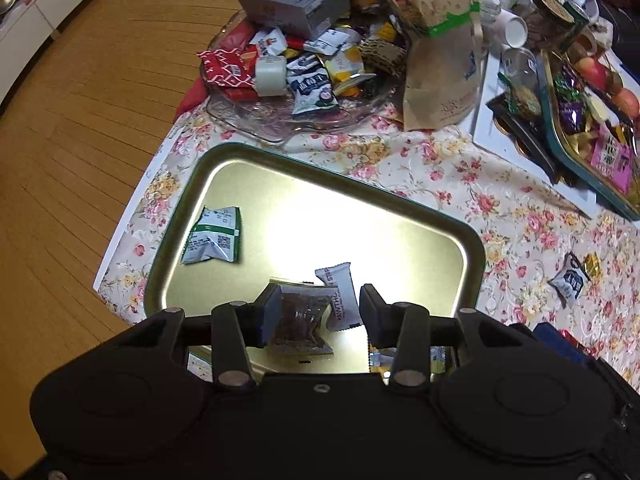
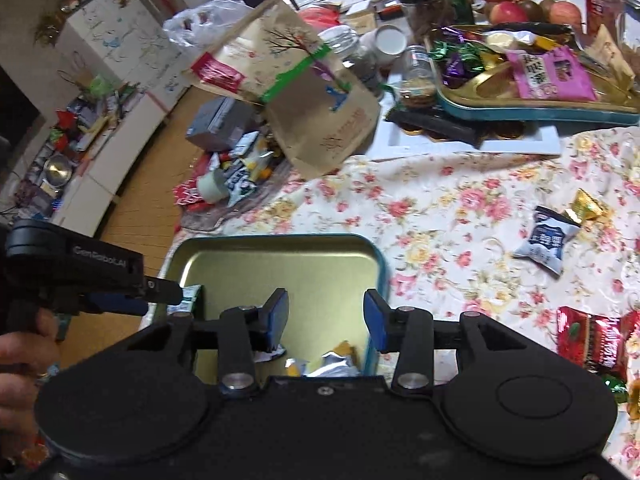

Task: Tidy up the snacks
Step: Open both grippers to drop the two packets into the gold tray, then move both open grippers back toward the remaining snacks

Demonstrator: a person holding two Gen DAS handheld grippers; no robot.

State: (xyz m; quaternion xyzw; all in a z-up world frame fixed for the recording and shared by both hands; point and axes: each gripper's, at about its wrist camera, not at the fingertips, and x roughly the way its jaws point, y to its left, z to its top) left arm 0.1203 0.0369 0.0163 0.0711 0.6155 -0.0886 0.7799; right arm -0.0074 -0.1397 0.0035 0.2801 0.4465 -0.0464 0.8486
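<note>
Brown snack packet (image 1: 298,316), between left tool (image 1: 318,314) pads

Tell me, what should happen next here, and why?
Probably the right gripper should swing over to the blue-and-white packet lying loose on the flowered cloth. Its jaws stand open and empty over the gold tray, which already holds a few snacks.

Table with floral tablecloth (image 1: 420,168). Directly on it lie a gold tray (image 1: 400,216), a glass dish (image 1: 256,120) of snacks, a brown paper bag (image 1: 440,80), and loose wrapped snacks (image 2: 546,244).
</note>
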